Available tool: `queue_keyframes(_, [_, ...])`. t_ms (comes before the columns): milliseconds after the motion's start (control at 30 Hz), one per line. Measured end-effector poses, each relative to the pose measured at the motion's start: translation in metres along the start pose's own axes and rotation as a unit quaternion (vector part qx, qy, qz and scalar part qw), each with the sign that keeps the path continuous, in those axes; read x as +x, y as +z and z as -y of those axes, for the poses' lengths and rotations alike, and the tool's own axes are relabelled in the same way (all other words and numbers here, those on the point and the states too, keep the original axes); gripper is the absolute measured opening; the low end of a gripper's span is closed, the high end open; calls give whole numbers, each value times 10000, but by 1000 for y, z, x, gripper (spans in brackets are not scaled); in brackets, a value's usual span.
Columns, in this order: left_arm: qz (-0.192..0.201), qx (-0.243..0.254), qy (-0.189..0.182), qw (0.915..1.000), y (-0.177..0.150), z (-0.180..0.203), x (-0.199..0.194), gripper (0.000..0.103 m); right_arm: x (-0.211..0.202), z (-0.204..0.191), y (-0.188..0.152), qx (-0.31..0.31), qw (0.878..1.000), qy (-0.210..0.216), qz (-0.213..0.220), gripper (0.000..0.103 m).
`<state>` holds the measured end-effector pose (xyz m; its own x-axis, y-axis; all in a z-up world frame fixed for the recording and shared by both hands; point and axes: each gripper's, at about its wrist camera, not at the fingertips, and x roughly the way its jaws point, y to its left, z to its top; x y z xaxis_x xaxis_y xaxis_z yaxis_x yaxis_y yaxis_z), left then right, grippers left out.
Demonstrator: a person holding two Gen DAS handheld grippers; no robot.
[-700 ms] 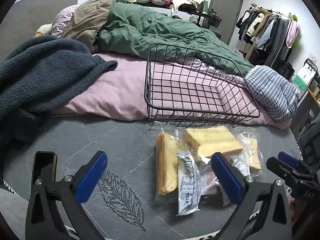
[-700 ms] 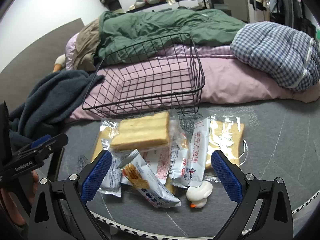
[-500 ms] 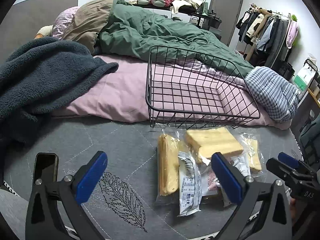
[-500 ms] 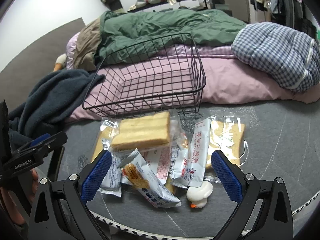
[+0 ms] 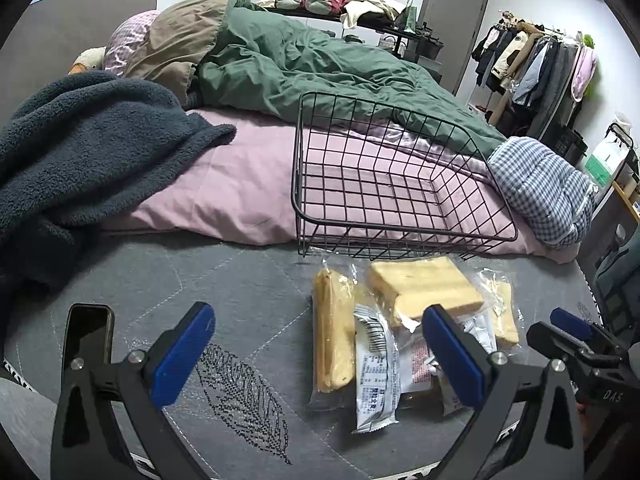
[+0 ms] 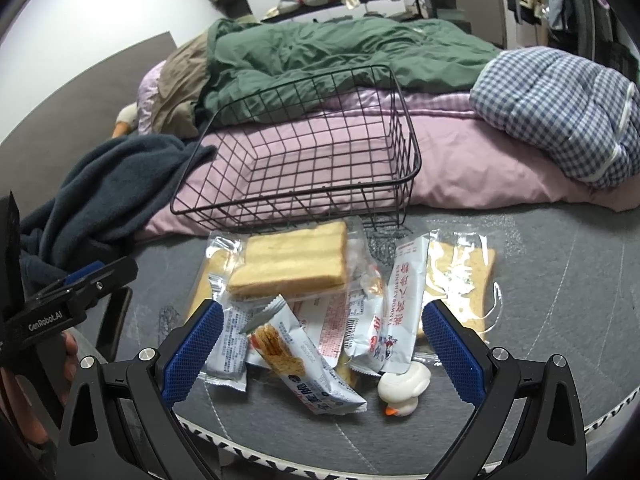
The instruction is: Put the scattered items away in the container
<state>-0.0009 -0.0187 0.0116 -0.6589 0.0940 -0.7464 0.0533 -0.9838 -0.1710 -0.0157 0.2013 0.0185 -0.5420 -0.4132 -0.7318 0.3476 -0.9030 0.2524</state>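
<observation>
Here the black wire basket (image 5: 400, 184) sits mouth-up, its long axis running away across the bed; both tongs, left (image 5: 316, 356) and right (image 6: 320, 348), gape wide, holding nothing.

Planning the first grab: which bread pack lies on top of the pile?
The thick sliced loaf, right in front of the basket. It rests on the other wrappers, while the flat pack to its right lies on the mat, partly under a white wrapper.
</observation>
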Motion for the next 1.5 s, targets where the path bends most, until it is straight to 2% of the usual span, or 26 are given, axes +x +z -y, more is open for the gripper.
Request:
queue_keyframes(867, [-5,42,7,10000,0,2,2,102,0,2,0,34,10000,71,-30,103])
queue_keyframes(1267, [-451,190,-150,9987,-9,8,19,102,-3,8,6,164,9998,150,-22,103])
queue_keyframes(1400, [-681,246,-328,9968,-11,16,36,102,-4,5,8,129,9998,170,-7,103])
queue_keyframes(1500, [-828,105,-384,9958,-8,9,54,102,-2,7,7,147,9997,165,-34,103])
